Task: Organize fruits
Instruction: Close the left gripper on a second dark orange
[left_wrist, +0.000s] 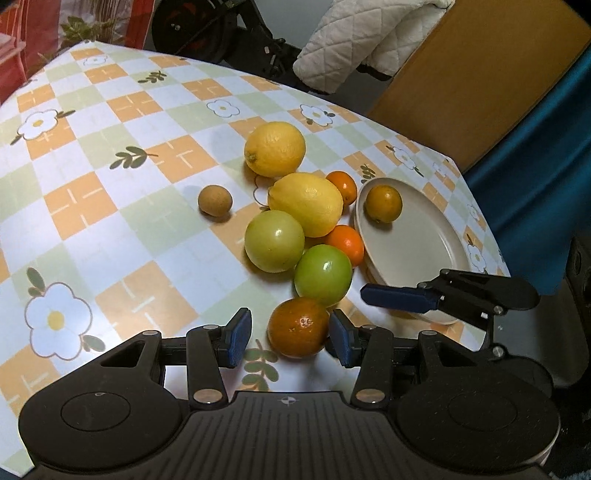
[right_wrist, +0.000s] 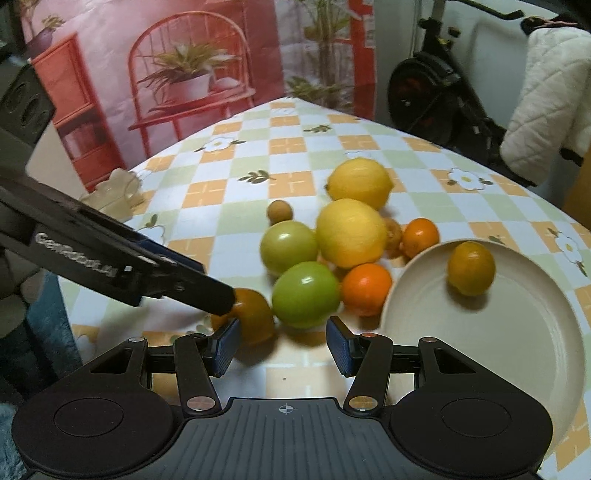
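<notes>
Both grippers tilted down, left gripper (left_wrist: 290, 338) jaws spread around a dark orange (left_wrist: 297, 327), right gripper (right_wrist: 282, 345) jaws spread, empty.

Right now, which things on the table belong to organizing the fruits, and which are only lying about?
For the job: two lemons, two green fruits, dark orange between the left gripper fingers, two small oranges, small brown fruit, plate holding one orange.

Lying about: quilted white cloth, exercise bike, crumpled plastic.
</notes>
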